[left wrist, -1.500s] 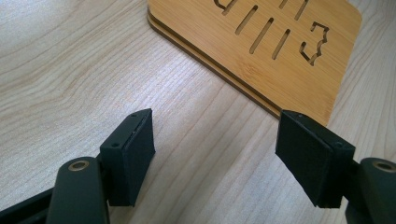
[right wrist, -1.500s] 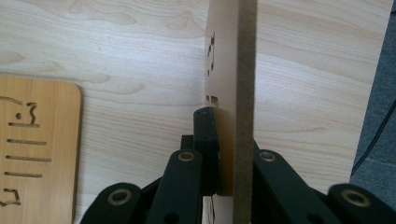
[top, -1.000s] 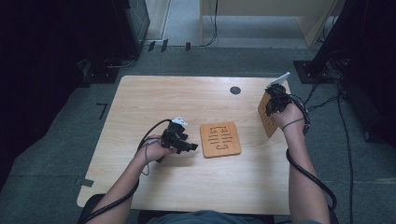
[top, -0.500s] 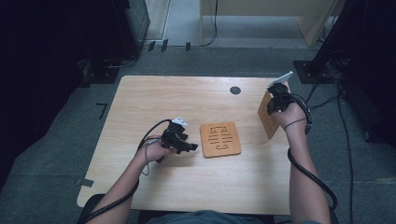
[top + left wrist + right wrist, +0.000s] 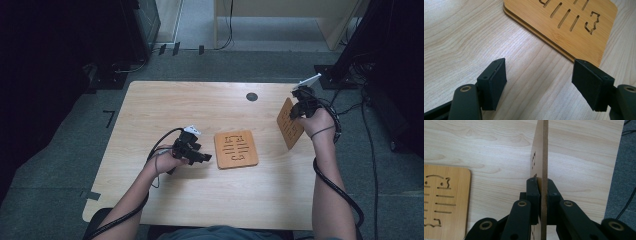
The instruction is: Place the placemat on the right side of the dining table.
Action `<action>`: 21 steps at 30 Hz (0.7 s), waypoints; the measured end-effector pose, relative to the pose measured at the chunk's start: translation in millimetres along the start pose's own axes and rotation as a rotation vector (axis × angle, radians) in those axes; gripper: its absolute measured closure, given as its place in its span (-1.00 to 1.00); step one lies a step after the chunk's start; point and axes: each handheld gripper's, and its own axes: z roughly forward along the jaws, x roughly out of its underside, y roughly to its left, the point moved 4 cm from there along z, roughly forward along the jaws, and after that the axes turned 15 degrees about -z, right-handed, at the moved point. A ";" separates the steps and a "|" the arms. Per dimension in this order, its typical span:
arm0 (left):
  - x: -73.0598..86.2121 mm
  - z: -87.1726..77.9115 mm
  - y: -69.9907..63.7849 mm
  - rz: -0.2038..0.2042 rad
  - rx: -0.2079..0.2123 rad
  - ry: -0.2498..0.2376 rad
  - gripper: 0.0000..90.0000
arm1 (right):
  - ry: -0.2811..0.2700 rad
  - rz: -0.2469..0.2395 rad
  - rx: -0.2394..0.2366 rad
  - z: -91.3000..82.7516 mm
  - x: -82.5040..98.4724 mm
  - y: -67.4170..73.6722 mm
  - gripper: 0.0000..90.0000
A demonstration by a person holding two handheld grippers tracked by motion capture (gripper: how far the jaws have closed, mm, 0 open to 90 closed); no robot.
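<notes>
- Two bamboo boards with cut-out slots are in play. My right gripper (image 5: 543, 195) clamps its pads on the upright board (image 5: 289, 123), held on edge near the table's right side, its lower corner at or just above the tabletop.
- Seen edge-on in the right gripper view, this board (image 5: 541, 152) shows small cut-outs on its left face; I cannot read them as writing.
- Second, the flat board (image 5: 236, 149) lies at the table's middle, well apart from the held one. Its slots are parallel bars with a jagged figure at each end; no brand or label can be read.
- My left gripper (image 5: 541, 85) rests low on the table (image 5: 200, 107), jaws apart with nothing between them, just beside the flat board's corner (image 5: 574, 27).
- One dark round disc (image 5: 252, 96) sits near the table's far edge.
</notes>
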 end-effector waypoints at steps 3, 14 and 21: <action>0.0 -0.5 0.5 0.000 -0.002 0.002 -0.41 | -0.001 0.004 0.001 -1.7 1.0 -1.7 0.90; 0.2 -0.6 0.4 0.001 -0.005 0.003 -0.41 | -0.017 0.026 -0.011 -6.1 4.5 -8.6 0.89; 0.1 -1.1 1.6 0.003 -0.008 0.003 -0.41 | -0.019 0.050 -0.015 -5.9 7.4 -14.1 0.86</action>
